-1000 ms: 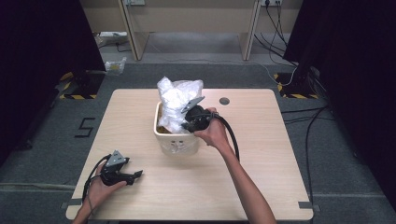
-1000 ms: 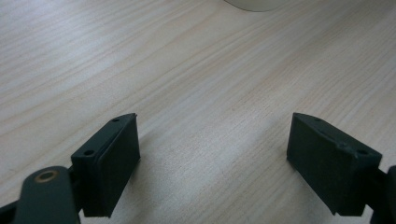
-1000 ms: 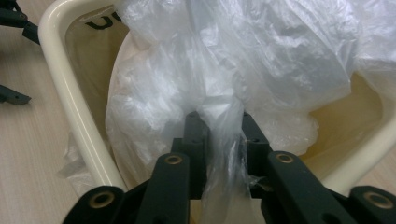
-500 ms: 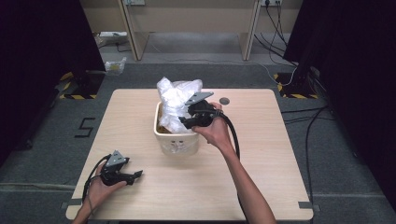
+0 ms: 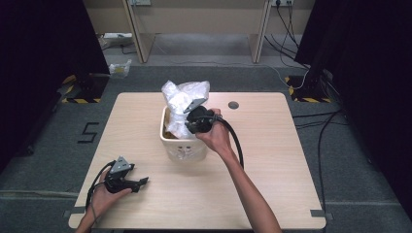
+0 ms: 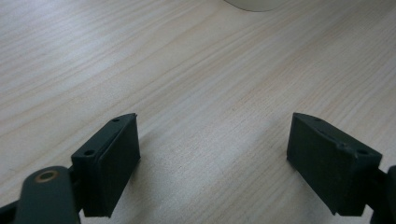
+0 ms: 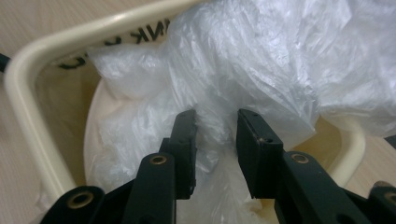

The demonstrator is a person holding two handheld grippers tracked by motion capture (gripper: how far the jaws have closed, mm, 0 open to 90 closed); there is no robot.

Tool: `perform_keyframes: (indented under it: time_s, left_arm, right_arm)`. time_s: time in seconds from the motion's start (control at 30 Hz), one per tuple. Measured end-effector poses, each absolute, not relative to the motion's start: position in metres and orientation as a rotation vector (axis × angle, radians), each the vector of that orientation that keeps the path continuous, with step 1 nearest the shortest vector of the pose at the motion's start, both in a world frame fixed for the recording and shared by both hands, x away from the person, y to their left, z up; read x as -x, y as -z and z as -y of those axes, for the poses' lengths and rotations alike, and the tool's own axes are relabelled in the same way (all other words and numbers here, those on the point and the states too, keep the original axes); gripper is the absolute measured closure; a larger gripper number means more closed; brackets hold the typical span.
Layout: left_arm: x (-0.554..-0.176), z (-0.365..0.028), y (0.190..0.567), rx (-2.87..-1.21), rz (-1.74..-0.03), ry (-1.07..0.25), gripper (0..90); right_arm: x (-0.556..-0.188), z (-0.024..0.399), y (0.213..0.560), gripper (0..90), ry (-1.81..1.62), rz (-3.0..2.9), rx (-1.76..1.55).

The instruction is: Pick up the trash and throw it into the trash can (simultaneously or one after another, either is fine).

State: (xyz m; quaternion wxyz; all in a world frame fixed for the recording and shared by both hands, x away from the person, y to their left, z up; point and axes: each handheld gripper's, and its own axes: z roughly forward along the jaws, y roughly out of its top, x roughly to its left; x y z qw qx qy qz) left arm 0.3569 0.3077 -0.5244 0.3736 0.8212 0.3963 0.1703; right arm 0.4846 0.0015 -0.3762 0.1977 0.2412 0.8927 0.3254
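A cream plastic bin [image 5: 182,145] stands at the middle of the wooden table [image 5: 272,155]. A crumpled clear plastic bag [image 5: 182,94] bulges out of its top. My right gripper [image 5: 188,126] reaches into the bin from the right. Its jaws have just been closing and now pinch a fold of the bag [image 7: 280,60] just inside the bin's rim [image 7: 28,107]; the gripper [image 7: 215,140] is shut on that fold. My left gripper [image 5: 141,183] rests low over the table's front left, apart from the bin. Its jaws [image 6: 212,158] stand wide open over bare wood.
A dark round grommet [image 5: 233,105] sits in the table behind the bin on the right. The right gripper's black cable [image 5: 238,145] loops along the forearm. Bare wood lies right of the bin and along the front. On the floor beyond lies a small clear wrapper [image 5: 120,68].
The right gripper's jaws opened, shifted slightly at the bin's rim, then closed on the bag. The left hand and gripper have stayed still.
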Motion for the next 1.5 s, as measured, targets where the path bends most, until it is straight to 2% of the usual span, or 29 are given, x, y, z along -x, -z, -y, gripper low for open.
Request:
perform_keyframes:
  time_s: [0.47, 0.97, 1.5]
  left_arm:
    - [-0.357, -0.308, 0.524, -2.103, -1.016, -0.435, 16.3]
    - [-0.357, -0.308, 0.524, -2.107, -1.013, -0.436, 16.3]
    - [-0.357, -0.308, 0.524, -2.105, -1.015, -0.434, 16.2]
  right_arm:
    - [-0.492, -0.001, 0.385, 70.6, -0.868, -2.555, -0.717]
    - [-0.477, 0.031, 0.366, 43.4, -1.081, -2.396, -0.805]
    - [-0.463, 0.096, 0.367, 36.6, -1.144, -2.251, -0.914]
